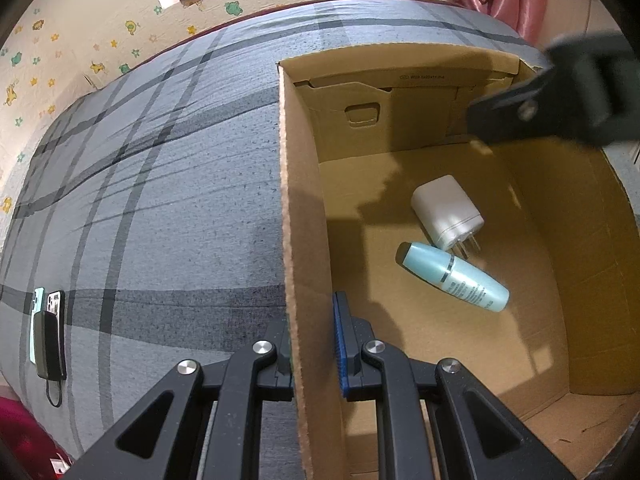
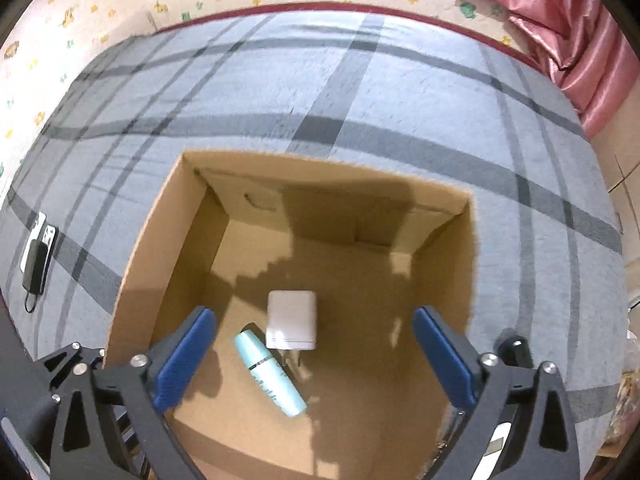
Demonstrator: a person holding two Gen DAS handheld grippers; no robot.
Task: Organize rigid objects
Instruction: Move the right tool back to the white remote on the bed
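Note:
An open cardboard box [image 1: 298, 208] [image 2: 160, 236] sits on a grey plaid bedspread. Inside lie a white plug adapter [image 1: 446, 210] [image 2: 291, 318] and a pale teal bottle [image 1: 456, 277] [image 2: 272, 372], side by side and touching. My left gripper [image 1: 312, 344] is shut on the box's left wall, one finger outside and one inside. My right gripper [image 2: 316, 360] is open and empty, held above the box over the two items; it shows blurred in the left wrist view [image 1: 560, 96].
Two phones and a dark power bank with a cable [image 1: 48, 332] [image 2: 36, 256] lie on the bedspread at the far left. A wall with animal stickers runs behind the bed. A pink curtain [image 2: 560, 20] hangs at the right.

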